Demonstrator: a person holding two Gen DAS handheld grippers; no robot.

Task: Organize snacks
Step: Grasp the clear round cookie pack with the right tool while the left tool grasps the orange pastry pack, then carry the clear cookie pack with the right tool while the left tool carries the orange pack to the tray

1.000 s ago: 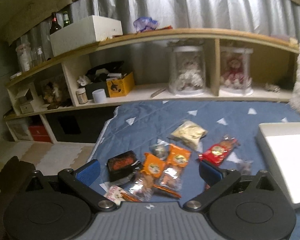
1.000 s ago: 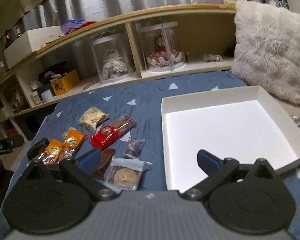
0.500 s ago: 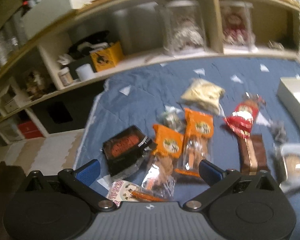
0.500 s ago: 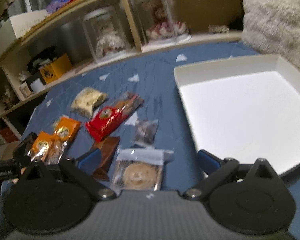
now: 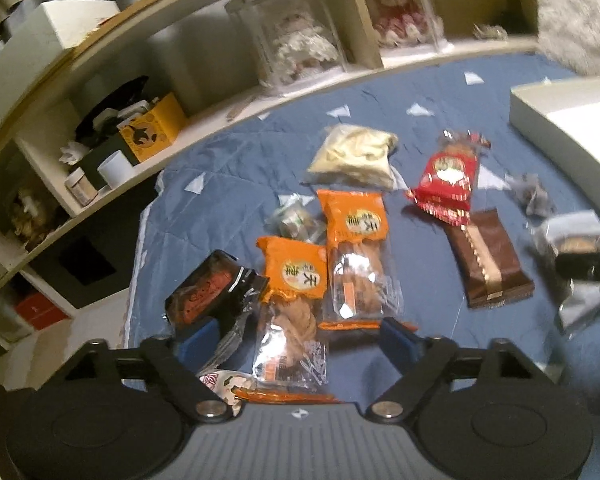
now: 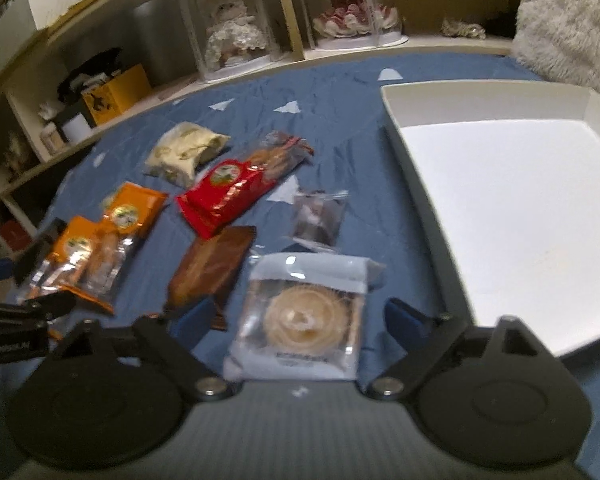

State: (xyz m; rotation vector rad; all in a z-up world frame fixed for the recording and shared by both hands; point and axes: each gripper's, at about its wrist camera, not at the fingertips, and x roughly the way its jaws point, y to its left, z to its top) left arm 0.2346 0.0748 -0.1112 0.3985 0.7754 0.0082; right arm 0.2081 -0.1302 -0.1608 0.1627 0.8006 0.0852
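Two handheld grippers hover low over a blue quilt strewn with packaged snacks, both with jaws spread wide and gripping nothing. Seen from the left wrist, the left gripper straddles the near end of an orange-topped twist-pastry pack; a second, matching orange pack lies just beside it on the right, and a black-and-red packet sits at the left blue fingertip. A small clear-wrapped sweet rests beyond the orange packs. Farther out lie a pale bag of chips, a red packet and, overlapping the red packet's near end, a brown bar.

From the right wrist, the right gripper frames a round biscuit in a pale blue-edged wrapper, which lies between its blue fingertips. The brown bar lies just left of the biscuit, with a small dark clear packet beyond it. An open white box sits empty on the quilt to the right, apart from every snack, with a furry cushion behind it. Wooden shelves along the back hold two dolls in clear cases and a yellow box. Both views are motion-blurred.
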